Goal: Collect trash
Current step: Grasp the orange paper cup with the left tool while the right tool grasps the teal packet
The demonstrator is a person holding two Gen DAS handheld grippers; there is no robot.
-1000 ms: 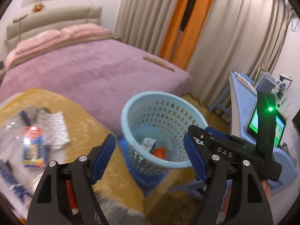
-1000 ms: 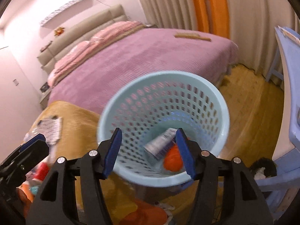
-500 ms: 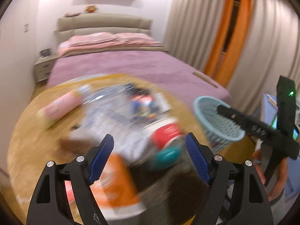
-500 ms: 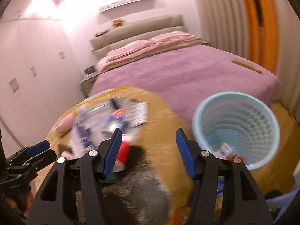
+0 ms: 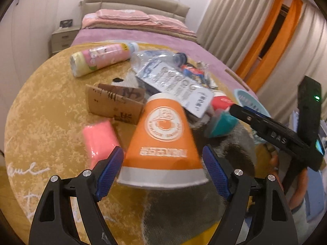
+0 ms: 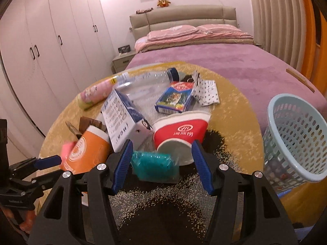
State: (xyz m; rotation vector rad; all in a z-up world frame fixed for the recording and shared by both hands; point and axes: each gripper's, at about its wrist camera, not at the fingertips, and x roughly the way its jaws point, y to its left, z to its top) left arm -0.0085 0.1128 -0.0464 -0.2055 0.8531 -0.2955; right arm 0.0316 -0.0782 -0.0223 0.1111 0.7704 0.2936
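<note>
Orange paper cup (image 5: pixel 163 140) lay on its side on the round, gold-patterned table (image 5: pixel 40 110), its white rim toward my left gripper (image 5: pixel 163 171). That gripper's jaws had just been opening; the blue pads (image 5: pixel 109 173) stood apart on either side of the cup's rim, and I could not confirm that either one touched it. My right gripper (image 6: pixel 161 163) was also spread open, hovering over a crumpled teal wrapper (image 6: pixel 153 164) and the mouth of a red-and-white paper cup (image 6: pixel 181 132) tipped on its side; neither pad pressed on anything.

Remaining trash was heaped on the table behind these items: a white-and-blue carton (image 6: pixel 122 120) leaning across the pile, a clear plastic bottle (image 6: pixel 143 81) with a dark cap, a pink-labelled bottle (image 5: pixel 100 58) lying toward the far left edge, a blue printed box (image 6: pixel 175 100), a spotted scrap of paper (image 6: pixel 206 91), a piece of brown cardboard (image 5: pixel 114 102), and a pink packet (image 5: pixel 100 140) just beside the left pad.

Pale blue perforated basket (image 6: pixel 296 138) stood off the table's right edge, near the purple bed (image 6: pixel 235 65). Its contents were too blurred to identify.
</note>
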